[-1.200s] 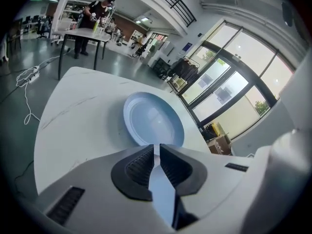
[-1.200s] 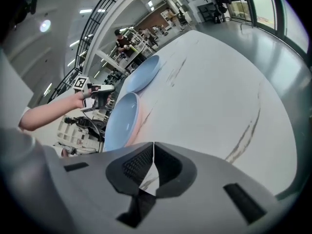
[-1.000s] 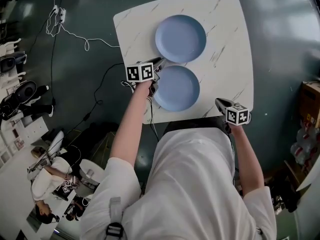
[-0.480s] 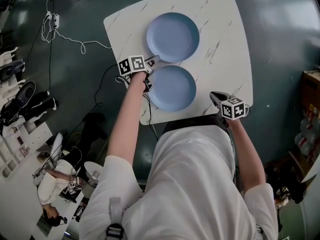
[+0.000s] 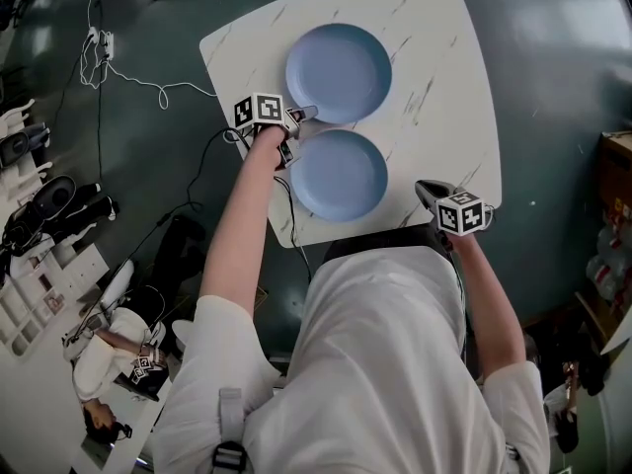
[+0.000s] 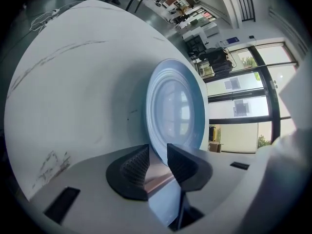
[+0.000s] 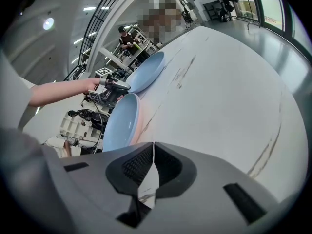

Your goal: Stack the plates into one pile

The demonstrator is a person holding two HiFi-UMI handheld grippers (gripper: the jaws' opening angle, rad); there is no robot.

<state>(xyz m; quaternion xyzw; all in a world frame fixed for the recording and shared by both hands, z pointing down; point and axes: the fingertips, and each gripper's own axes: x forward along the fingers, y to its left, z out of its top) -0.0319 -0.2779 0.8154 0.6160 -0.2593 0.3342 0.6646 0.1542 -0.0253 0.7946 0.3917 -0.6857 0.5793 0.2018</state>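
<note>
Your left gripper (image 6: 157,149): dark ribbed jaws stand apart with a narrow gap, and they have just been closing. A round pale blue glazed plate (image 6: 176,108) lies ahead on the white marble-patterned table top (image 6: 73,91). Its near rim comes right up to your jaw tips at the gap; the pads do not press on it. Tall glass windows (image 6: 243,96) stand beyond the table's far edge

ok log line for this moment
left tongs: just closing, rim of near round blue plate between them, not clamped | right tongs: shut, empty, at white marbled table corner | far round blue plate: alongside, unstacked
</note>
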